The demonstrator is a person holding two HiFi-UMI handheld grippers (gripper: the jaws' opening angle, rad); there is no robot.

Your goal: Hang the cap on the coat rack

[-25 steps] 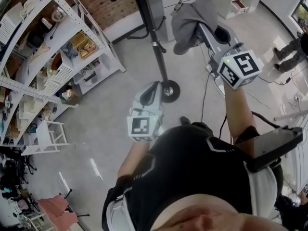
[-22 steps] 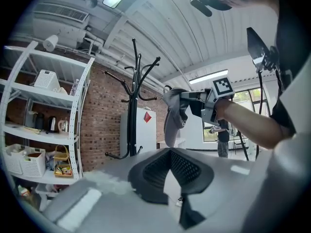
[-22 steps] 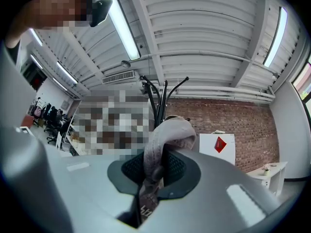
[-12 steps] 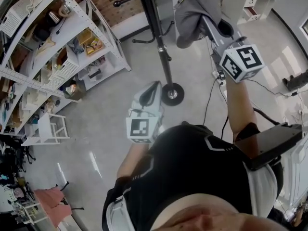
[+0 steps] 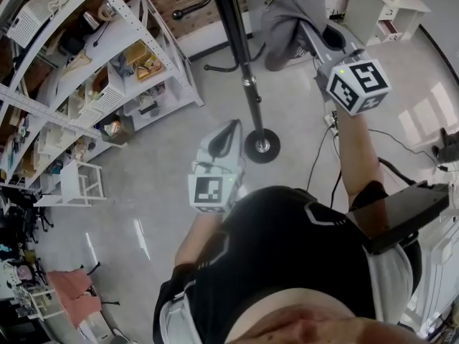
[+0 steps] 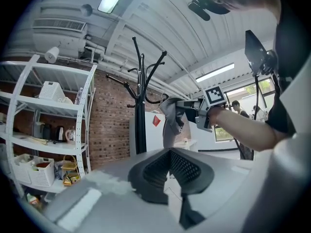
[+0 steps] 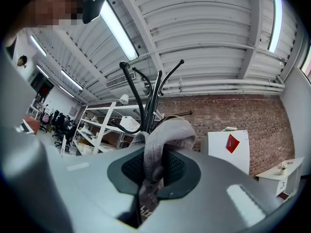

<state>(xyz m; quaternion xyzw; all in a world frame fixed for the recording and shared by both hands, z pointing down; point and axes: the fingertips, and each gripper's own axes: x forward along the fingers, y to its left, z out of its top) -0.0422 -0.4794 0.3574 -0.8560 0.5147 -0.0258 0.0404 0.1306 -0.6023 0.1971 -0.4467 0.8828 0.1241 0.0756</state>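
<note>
Far off to the left of the left claw (image 5: 231,129) stands a white shelf rack (image 5: 93,70) full of boxes and small things. The left claw is held low, close to the person's tummy, pointing forward. The head view only shows its back. Its own view shows more: the two jaws are pressed together, with nothing in them.

Just ahead of that claw, a little to its right, is the black coat rack (image 5: 242,49). The head view shows its round foot on the floor. The left gripper view shows the top instead, where curved hooks spread out up high.

To the right of the pole, the right claw (image 5: 305,31) is lifted up. It is clamped on the grey cap (image 5: 287,9), which hangs from its tip near the pole. The right gripper view shows the grip up close: a fold of the cap's cloth is squeezed between the two jaws, and the hooks rise just behind it. From the left gripper view the cap droops down below the right claw. No view shows whether the cap touches a hook.
</note>
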